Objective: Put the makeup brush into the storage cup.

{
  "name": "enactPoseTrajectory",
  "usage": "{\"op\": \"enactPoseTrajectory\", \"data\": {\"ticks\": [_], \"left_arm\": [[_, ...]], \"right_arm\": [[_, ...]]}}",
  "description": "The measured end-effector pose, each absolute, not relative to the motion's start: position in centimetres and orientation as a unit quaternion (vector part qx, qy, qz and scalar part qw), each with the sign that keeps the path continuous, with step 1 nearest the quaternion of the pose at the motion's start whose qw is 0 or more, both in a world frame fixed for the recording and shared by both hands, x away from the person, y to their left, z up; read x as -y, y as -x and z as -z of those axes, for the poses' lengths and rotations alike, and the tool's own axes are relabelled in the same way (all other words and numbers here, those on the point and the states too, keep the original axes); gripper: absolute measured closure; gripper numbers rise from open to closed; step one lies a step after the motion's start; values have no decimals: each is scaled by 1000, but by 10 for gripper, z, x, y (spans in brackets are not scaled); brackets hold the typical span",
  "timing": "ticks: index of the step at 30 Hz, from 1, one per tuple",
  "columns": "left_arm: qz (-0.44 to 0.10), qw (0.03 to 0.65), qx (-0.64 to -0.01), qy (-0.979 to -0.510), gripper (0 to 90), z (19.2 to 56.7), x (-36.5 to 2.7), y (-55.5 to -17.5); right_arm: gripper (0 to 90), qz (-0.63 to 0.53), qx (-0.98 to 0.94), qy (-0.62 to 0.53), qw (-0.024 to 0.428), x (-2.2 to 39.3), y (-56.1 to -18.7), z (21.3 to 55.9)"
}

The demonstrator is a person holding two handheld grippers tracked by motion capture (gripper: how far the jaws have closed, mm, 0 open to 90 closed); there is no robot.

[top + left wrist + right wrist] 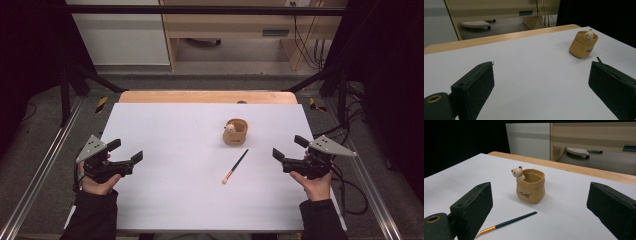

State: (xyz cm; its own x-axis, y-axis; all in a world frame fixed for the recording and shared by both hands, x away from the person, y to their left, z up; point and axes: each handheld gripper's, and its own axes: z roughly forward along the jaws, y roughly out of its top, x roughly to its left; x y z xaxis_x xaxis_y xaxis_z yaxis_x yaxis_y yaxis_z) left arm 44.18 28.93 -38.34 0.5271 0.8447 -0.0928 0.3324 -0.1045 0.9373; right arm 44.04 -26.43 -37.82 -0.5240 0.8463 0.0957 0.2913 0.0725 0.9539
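Note:
A small tan sack-shaped pot (235,132) with a little bear figure on its rim stands upright on the white table top (175,130), right of centre. It shows too in the left gripper view as the pot (583,44) and in the right gripper view as the pot (530,185). A thin dark paintbrush (235,166) with an orange ferrule lies flat just in front of the pot; the brush (506,222) points its tip toward the near side. My left gripper (128,152) is open at the table's left. My right gripper (287,147) is open at the right. Both hold nothing.
A wooden strip (207,96) runs along the table's far edge. Beyond it stand a wooden cabinet (240,30) and hanging cables (305,45). Black frame posts (65,85) flank the table on both sides.

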Motion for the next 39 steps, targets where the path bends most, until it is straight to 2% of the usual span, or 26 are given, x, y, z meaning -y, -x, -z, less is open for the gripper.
{"op": "enactPoseTrajectory", "data": {"ticks": [17,39], "left_arm": [[-240,512,-420,-710,59,389,-286,-443],[-240,505,-417,-717,58,394,-283,-445]], "right_arm": [[59,-525,-691,-425,257,258,-442,380],[67,-489,-729,-421,229,201,-458,397]]}}
